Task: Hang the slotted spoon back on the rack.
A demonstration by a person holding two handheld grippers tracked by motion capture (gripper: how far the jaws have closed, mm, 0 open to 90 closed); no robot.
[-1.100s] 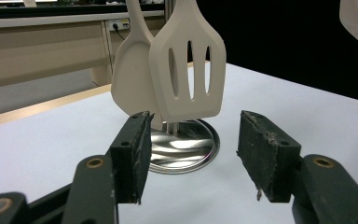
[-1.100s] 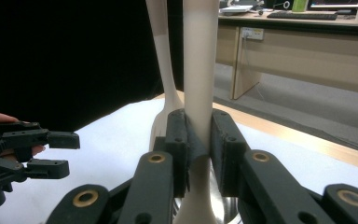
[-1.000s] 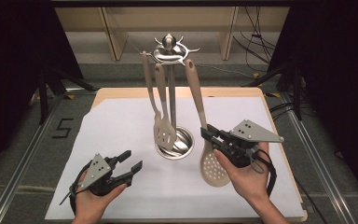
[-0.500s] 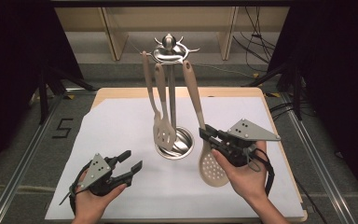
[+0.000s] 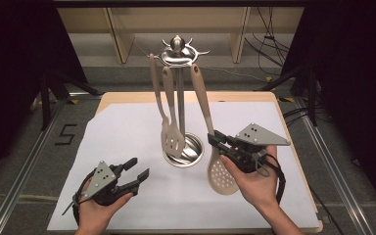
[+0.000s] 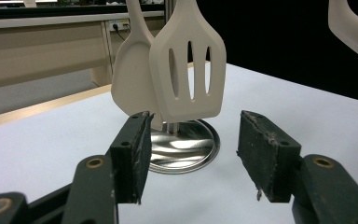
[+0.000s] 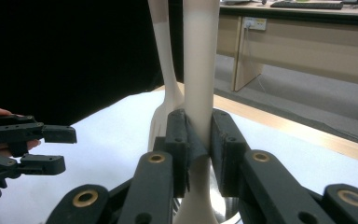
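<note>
**Right tongs clamping the skimmer handle beside the utensil stand**

The table (image 5: pixel 127 105), spreading across the middle of the high view under a white sheet (image 5: pixel 132 132), is sitting in a dim room, with pale wooden furniture running along the top of the frame and cables trailing at the upper right. A "5" is marked on the floor at the left edge.

The utensil stand (image 5: pixel 177 49) is rising from the centre of the table, its round metal base (image 5: pixel 196 149) resting on the sheet. A slotted turner (image 5: pixel 172 141) and a plain spatula (image 5: pixel 156 93) are hanging from it, their blades just above the base. The left gripper view is showing these two blades close up, the slotted turner (image 6: pixel 189 77) overlapping the plain spatula (image 6: pixel 133 88), and the shiny base (image 6: pixel 186 154) below them.

The perforated skimmer (image 5: pixel 222 174) is slanting from the stand's top down to the lower right of centre, its round head just right of the base. The right tongs (image 5: pixel 215 141) are gripping its handle low down; the right gripper view is showing both pads pressed tight against the pale handle (image 7: pixel 199 70).

The left tongs (image 5: pixel 137 169), at the lower left of the high view, are standing wide apart and holding nothing, with the jaws aimed toward the stand. The right gripper view is catching them at its left edge (image 7: pixel 51 147).
</note>
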